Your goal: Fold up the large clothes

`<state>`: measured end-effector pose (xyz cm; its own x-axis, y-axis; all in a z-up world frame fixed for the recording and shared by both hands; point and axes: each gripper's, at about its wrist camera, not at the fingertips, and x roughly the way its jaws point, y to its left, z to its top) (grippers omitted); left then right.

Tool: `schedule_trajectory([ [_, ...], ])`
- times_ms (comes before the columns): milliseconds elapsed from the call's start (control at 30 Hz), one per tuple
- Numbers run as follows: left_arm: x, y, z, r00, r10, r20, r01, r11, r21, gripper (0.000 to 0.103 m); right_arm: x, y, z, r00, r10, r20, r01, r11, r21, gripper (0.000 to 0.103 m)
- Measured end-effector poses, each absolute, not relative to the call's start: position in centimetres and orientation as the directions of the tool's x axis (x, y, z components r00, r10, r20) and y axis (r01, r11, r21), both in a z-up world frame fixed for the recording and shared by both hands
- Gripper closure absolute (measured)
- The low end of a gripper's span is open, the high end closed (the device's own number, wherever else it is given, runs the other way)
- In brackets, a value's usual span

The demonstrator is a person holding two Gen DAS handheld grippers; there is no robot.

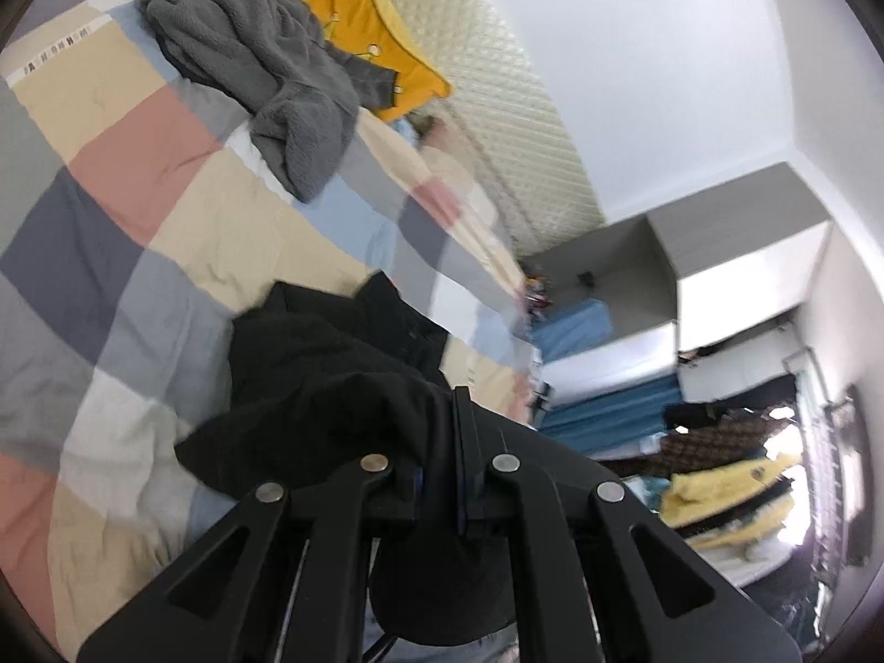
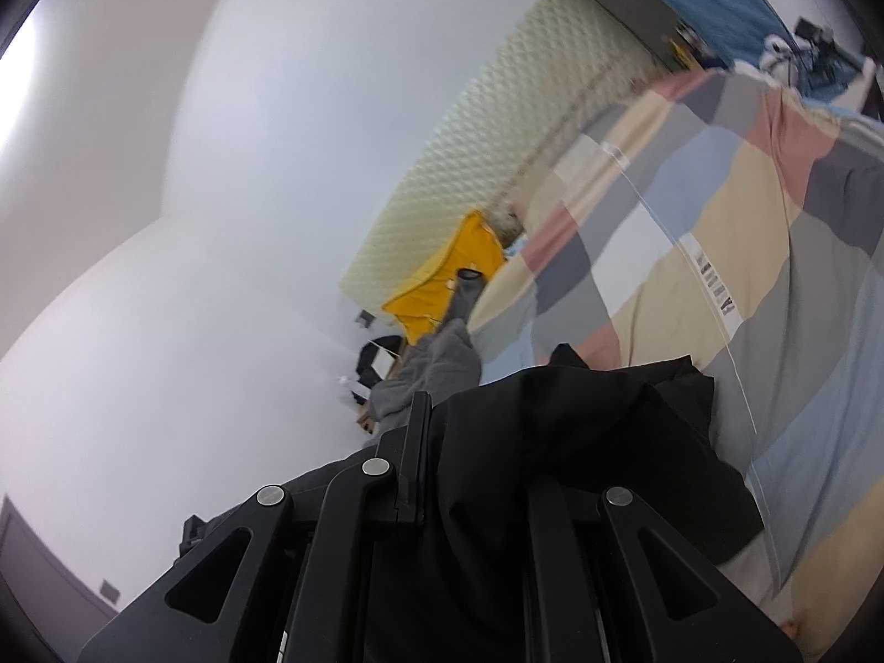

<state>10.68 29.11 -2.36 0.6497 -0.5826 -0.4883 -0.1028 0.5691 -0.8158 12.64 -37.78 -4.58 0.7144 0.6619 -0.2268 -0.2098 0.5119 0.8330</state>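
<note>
A black garment (image 1: 331, 364) is lifted over the checked bed cover (image 1: 166, 210). My left gripper (image 1: 442, 414) is shut on the black garment, with cloth draped over its left finger and hanging below. In the right wrist view my right gripper (image 2: 442, 420) is shut on the same black garment (image 2: 596, 442), which covers its right finger. A grey fleece garment (image 1: 265, 66) lies crumpled farther up the bed and also shows in the right wrist view (image 2: 436, 364).
A yellow cushion (image 1: 381, 38) leans on the quilted headboard (image 1: 497, 83). Grey cabinets (image 1: 718, 254) and blue bedding (image 1: 574, 326) stand beyond the bed. Yellow clothes (image 1: 729, 497) lie at the right. The white wall (image 2: 221, 221) fills the right wrist view's left.
</note>
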Motion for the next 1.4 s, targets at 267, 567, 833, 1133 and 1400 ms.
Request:
schedule_trajectory([
  [267,17.4,27.1,-1.2,0.640,-0.504,-0.580,-0.157,0.653,-0.741,0.096,20.8,-38.0,-5.9,0.681,0.644,-0.349,-0.095,0.550,0.830,0.096],
  [567,23.7,25.4,-4.4,0.587,-0.392,-0.708,-0.248,0.746,-0.618,0.095,28.7,-37.7,-12.1,0.592,0.647,-0.480,0.081,0.545,0.834,0.096],
  [833,29.5,23.3,-9.2,0.488,-0.264,-0.832,-0.328,0.828,-0.455,0.094,32.3,-37.8,-17.7,0.515,0.677,-0.526,0.146,0.535,0.832,0.098],
  [1133,33.7,21.1,-15.0,0.384,-0.240,-0.892,-0.334,0.864,-0.376,0.092,34.7,-37.7,-24.7,0.473,0.728,-0.496,0.219,0.449,0.866,0.103],
  [1400,34.4,20.7,-18.2,0.333,-0.265,-0.905,-0.327,0.867,-0.375,0.092,35.0,-37.4,-26.5,0.459,0.753,-0.471,0.223,0.416,0.882,0.103],
])
